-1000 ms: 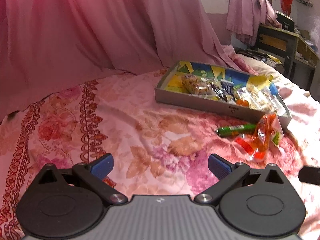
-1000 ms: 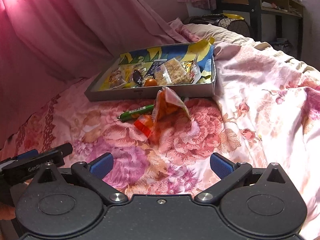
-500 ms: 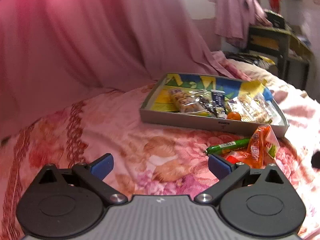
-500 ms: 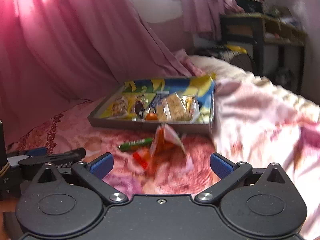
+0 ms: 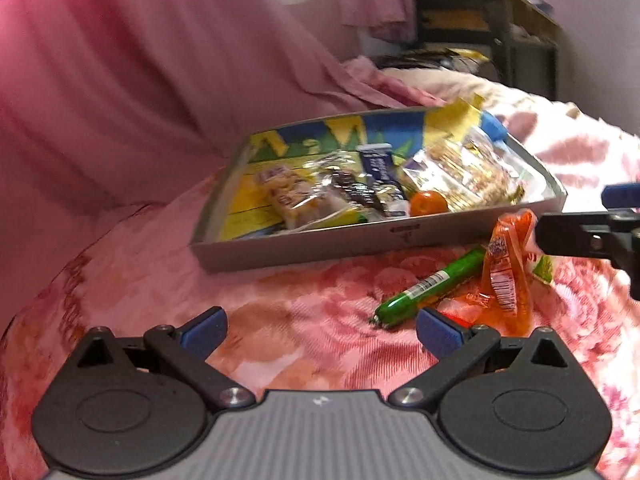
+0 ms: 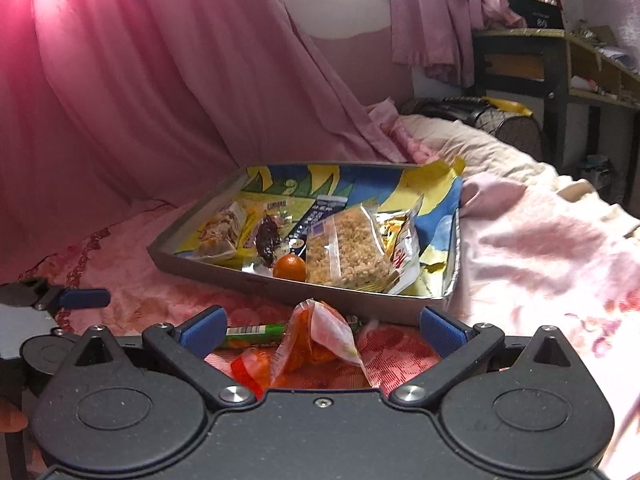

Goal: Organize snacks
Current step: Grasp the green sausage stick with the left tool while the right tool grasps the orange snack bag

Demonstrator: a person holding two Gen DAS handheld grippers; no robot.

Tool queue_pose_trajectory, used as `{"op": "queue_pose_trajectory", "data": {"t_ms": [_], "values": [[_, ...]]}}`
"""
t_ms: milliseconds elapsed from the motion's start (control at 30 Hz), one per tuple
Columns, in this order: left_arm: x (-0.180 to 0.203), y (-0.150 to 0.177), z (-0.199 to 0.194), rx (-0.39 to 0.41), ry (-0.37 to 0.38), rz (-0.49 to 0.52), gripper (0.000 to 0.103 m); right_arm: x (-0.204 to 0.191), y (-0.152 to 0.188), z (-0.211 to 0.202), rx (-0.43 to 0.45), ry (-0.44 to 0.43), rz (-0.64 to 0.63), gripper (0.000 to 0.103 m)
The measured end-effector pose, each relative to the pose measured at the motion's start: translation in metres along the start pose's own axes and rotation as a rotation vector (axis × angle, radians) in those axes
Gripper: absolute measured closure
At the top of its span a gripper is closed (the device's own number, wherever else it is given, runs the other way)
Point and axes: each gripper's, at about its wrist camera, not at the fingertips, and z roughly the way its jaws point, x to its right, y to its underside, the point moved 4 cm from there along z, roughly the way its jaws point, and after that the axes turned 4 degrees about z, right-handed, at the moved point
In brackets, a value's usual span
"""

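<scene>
Fingers: both pairs (image 5: 320,330) (image 6: 322,328) spread, empty | tray (image 5: 320,240): one | loose: one orange packet (image 6: 312,344), one green stick (image 5: 428,284)

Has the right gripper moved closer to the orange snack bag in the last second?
Yes. The right gripper has come forward toward the tray; the orange snack bag now sits between its open fingers.

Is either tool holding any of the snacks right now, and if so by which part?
Nothing is held. The left tool is open over bare bedspread, and the right tool is open with the orange snack bag between its fingers, not gripped.
</scene>
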Motion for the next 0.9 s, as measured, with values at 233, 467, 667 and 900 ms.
{"op": "queue_pose_trajectory", "data": {"t_ms": [233,467,667,900], "values": [[0.012,-0.004,0.026,0.027,0.076,0.115,0.001,0.0,0.006,0.033,-0.044,-0.006,-0.024,0.005],[0.021,-0.005,0.042,0.039,0.11,0.148,0.001,0.005,0.009,0.049,-0.083,-0.031,0.027,0.015],[0.025,-0.011,0.044,0.068,0.136,0.2,0.005,0.009,0.013,0.058,-0.142,-0.035,0.059,0.026],[0.041,-0.016,0.041,0.081,0.207,0.327,0.018,0.007,0.012,0.055,-0.212,-0.024,0.045,0.05]]}}
